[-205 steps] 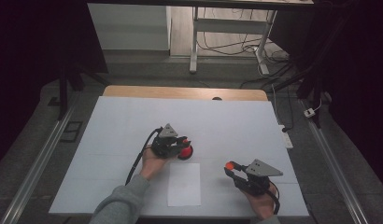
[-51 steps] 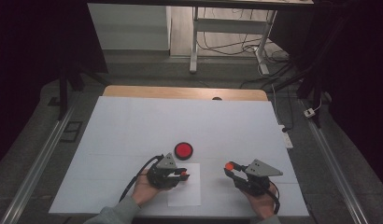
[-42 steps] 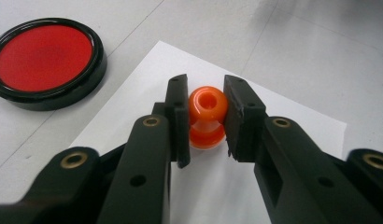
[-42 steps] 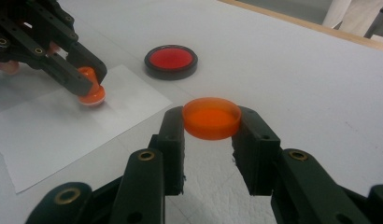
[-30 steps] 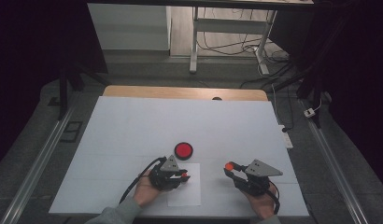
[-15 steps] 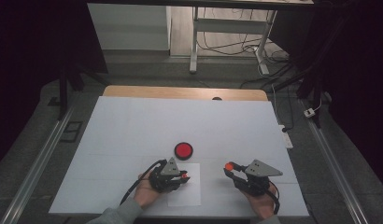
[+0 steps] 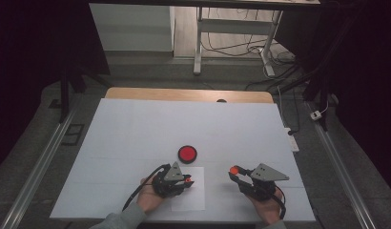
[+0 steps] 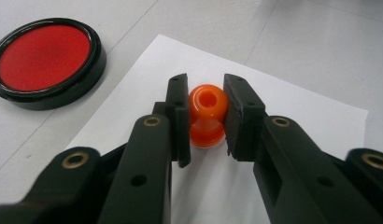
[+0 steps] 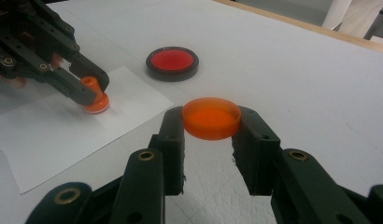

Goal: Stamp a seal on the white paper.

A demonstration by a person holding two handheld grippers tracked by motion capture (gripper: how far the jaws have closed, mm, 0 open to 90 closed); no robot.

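Left gripper view: left gripper [image 8: 206, 121] jaws clamped on orange stamp [image 8: 207, 114], axis upright, base touching paper [image 8: 292, 116]. Ink pad [image 8: 45, 58] lies up-left, just off the sheet. Right gripper [image 9: 210, 135] clamped on orange cap [image 9: 211, 117], held apart to the stamp's right; left is nearer the pad.

high view: overhead, far | gripper views: low, close | shared: red ink pad [image 7: 187, 153]

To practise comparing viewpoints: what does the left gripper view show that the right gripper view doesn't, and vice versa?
Left gripper view: the hole atop the orange stamp. Right gripper view: an orange lid clamped by the right gripper, plus the table's wooden edge. Both: the left gripper on the stamp, red ink pad, white paper.
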